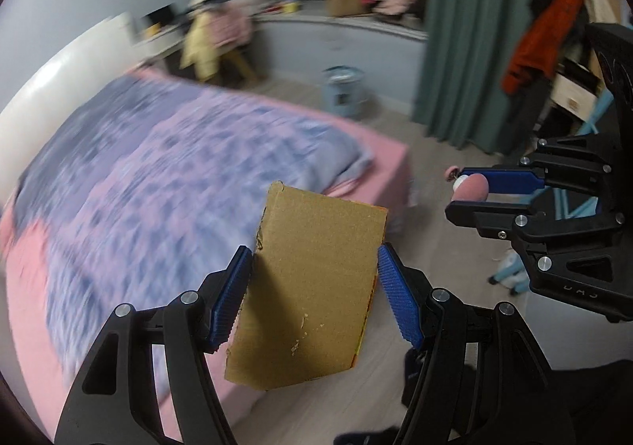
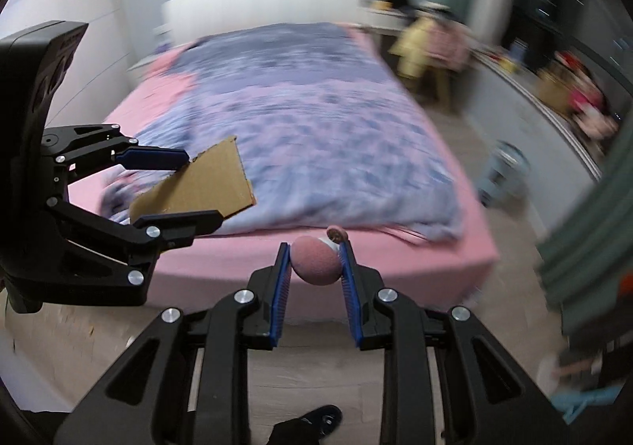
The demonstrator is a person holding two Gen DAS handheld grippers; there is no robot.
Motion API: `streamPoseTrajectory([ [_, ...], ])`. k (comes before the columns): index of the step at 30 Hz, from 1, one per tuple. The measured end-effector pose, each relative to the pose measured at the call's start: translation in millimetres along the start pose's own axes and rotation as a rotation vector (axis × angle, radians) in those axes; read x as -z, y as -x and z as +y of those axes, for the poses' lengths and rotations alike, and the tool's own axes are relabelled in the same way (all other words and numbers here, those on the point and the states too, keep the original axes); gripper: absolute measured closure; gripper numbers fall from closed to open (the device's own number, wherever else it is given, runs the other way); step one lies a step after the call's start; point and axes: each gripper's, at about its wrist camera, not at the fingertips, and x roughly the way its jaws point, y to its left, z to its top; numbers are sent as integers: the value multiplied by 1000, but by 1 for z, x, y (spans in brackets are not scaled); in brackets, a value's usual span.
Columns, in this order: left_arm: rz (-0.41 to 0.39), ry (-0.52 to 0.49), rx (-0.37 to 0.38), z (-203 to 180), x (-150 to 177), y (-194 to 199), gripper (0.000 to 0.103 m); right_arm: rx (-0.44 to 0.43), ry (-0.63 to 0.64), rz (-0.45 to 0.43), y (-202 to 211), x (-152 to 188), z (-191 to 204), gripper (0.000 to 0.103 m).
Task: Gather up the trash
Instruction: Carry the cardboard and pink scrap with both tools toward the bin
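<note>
Left wrist view: we see left gripper [image 1: 314, 290] with jaws clenched on flat brown corrugated cardboard piece [image 1: 312, 282], held upright above pale wood floor [image 1: 447, 286] just off corner of pink-sheeted bed [image 1: 379, 152]. Right gripper [image 1: 459, 187] at right edge, carrying pink item. Background blurred.

Right wrist view: we note right gripper [image 2: 316, 267] jaws grasping small rounded pink foam-like object [image 2: 316, 261], exact kind unclear, over foot of bed [image 2: 395, 259]. Left gripper [image 2: 201, 187] at left, cardboard [image 2: 201, 183] between its jaws. Blue-purple patterned quilt [image 2: 296, 128] covers bed.
</note>
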Motion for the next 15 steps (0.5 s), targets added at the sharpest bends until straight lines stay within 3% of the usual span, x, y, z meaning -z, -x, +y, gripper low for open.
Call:
streamPoseTrajectory([
  [8, -3, -127, 178, -127, -122, -92, 40, 218, -200, 10, 29, 14, -174, 78],
  [15, -14, -278, 290, -212, -222, -164, 40, 341, -342, 4, 27, 17, -281, 78],
])
